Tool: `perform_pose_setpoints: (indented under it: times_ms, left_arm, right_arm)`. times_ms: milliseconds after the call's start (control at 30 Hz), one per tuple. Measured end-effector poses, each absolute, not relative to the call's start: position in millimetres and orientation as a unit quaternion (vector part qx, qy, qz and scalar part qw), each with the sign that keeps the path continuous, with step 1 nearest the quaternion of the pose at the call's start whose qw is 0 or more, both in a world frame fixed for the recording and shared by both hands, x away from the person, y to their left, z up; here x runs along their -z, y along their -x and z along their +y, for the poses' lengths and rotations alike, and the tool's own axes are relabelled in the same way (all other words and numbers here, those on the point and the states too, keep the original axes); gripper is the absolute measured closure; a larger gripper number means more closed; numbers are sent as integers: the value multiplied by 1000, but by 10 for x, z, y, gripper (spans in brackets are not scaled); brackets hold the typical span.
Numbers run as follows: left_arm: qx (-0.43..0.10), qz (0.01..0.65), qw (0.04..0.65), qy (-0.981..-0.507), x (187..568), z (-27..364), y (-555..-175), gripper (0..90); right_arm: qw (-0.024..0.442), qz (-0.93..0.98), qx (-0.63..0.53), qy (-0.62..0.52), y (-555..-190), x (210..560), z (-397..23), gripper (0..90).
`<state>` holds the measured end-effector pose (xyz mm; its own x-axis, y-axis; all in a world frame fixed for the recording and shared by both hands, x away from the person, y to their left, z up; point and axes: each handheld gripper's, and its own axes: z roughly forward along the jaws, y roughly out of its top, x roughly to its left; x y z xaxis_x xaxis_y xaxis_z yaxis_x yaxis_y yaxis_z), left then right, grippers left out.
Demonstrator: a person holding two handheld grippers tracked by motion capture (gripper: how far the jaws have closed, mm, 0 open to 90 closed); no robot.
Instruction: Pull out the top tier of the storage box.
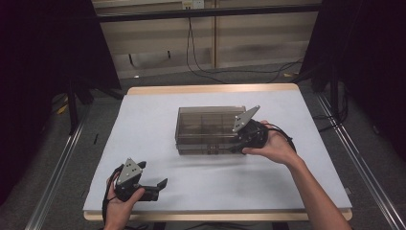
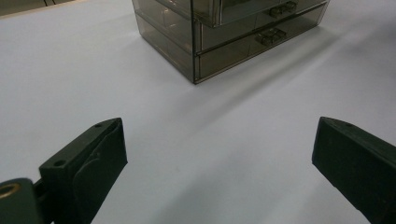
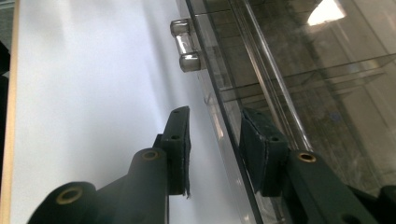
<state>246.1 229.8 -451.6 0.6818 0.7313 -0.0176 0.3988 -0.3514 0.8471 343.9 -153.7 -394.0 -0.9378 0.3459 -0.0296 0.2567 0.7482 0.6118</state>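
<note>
working at a white table [image 1: 158, 115], largest item first. a smoked clear drawer box [image 1: 206, 129] is set near the table's middle, front turned toward the person. in the left gripper view its corner and two stacked drawer fronts with small pulls are seen [image 2: 224, 37].

right gripper [image 1: 242, 143] is held at the box's front right end. in the right gripper view its jaws are seen narrowed, one pad outside the clear front panel [image 3: 219, 116] and the other behind it, so the panel edge appears to sit between them; whether the pads are already pressing cannot be told. a clear pull [image 3: 184, 46] is seen further along the same front, well apart from the jaws.

left gripper [image 1: 153, 189] is rested low at the near left of the table, jaws spread wide, nothing between them, well apart from the box.

judgement: step in hand is taken to be gripping a drawer front to slide it out. to be done well: the pinch should be closed squarely on the panel edge, not skewed, since smooth plastic may slip. the pull should be kept straight toward the person and level, or the drawer may bind. the light box may be dragged along; the left gripper could be brought to brace the box's side.
</note>
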Motion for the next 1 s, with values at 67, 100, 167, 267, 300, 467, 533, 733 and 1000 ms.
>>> perform_pose_setpoints:
  times_ms: [67, 100, 167, 267, 300, 467, 533, 733, 1000]
  left_arm:
    - [-186, 356, 447, -799, 4518, 2305, -2460, 31]
    - [-187, 356, 447, -800, 4518, 2309, -2458, 31]
    - [-189, 357, 446, -799, 4517, 2315, -2449, 31]
    - [-190, 356, 444, -800, 4517, 2330, -2444, 31]
    - [-190, 355, 443, -801, 4516, 2335, -2444, 31]
    - [-189, 360, 444, -799, 4522, 2342, -2454, 31]
    - [-190, 358, 442, -800, 4523, 2344, -2460, 31]
    - [-190, 357, 444, -799, 4521, 2335, -2452, 30]
    - [-194, 354, 444, -800, 4516, 2347, -2451, 30]
  right_arm:
    - [69, 934, -314, -158, -3458, 3947, -1529, 681]
    - [67, 935, -313, -156, -3464, 3950, -1523, 693]
    - [65, 935, -314, -154, -3471, 3951, -1520, 713]
    - [64, 935, -316, -150, -3481, 3950, -1531, 751]
    - [62, 935, -316, -147, -3486, 3951, -1533, 761]
    - [51, 939, -312, -136, -3502, 3960, -1536, 811]
    - [50, 938, -314, -134, -3518, 3961, -1552, 832]
    - [41, 940, -315, -124, -3517, 3967, -1556, 844]
    - [32, 943, -311, -115, -3492, 3972, -1539, 861]
